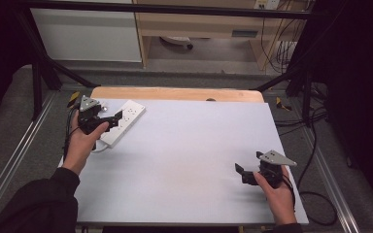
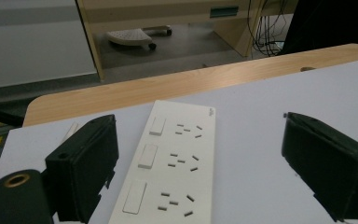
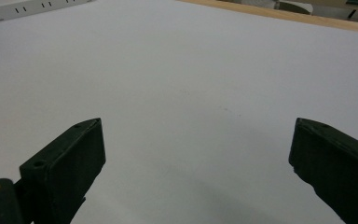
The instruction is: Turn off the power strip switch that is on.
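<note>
A white rectangular plastic power strip (image 1: 124,120) with three rocker switches and three socket groups is observed lying flat at the far left corner of the pale grey table surface (image 1: 184,160), set at an angle to the table edges. A strip of light wooden tabletop (image 1: 175,93) is exposed along the far edge, beyond the grey surface.

The left black two-jaw gripper (image 1: 108,116) is held by the person's left hand (image 1: 80,143) over the near end of the power strip. In the left gripper view its jaws are seen spread wide, with the power strip (image 2: 170,168) lying between them and one jaw to either side; contact with the strip cannot be determined. Nothing is pinched.

The right black two-jaw gripper (image 1: 240,171) is held by the person's right hand (image 1: 278,194) near the near right part of the table, well apart from the power strip. In the right gripper view its jaws are seen spread wide over bare grey surface (image 3: 191,93), with nothing between them. An edge of the power strip (image 3: 32,8) is visible at the upper left of that view.

Dark sleeves are noted on both forearms.
</note>
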### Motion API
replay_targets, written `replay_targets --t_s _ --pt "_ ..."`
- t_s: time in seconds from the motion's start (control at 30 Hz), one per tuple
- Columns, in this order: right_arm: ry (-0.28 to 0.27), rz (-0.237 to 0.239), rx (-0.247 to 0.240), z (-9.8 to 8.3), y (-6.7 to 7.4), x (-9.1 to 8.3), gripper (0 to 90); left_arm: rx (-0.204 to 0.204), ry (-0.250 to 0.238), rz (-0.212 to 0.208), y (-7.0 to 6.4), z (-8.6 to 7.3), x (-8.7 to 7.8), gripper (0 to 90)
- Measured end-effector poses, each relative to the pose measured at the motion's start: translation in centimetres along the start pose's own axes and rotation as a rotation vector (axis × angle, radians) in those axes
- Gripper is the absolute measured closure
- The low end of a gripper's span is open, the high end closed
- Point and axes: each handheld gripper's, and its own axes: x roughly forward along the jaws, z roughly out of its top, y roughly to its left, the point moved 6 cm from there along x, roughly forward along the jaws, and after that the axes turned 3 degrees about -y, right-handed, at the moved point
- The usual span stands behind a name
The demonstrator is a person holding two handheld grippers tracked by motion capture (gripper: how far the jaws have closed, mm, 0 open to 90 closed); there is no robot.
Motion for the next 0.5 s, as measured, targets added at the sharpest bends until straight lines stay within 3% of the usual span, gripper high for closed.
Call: replay_targets --t_s 0.5 --pt "0.007 0.000 0.003 -0.02 0.12 0.13 3.3 -0.008 0.060 0.014 0.97 -0.91 1.05 11.4"
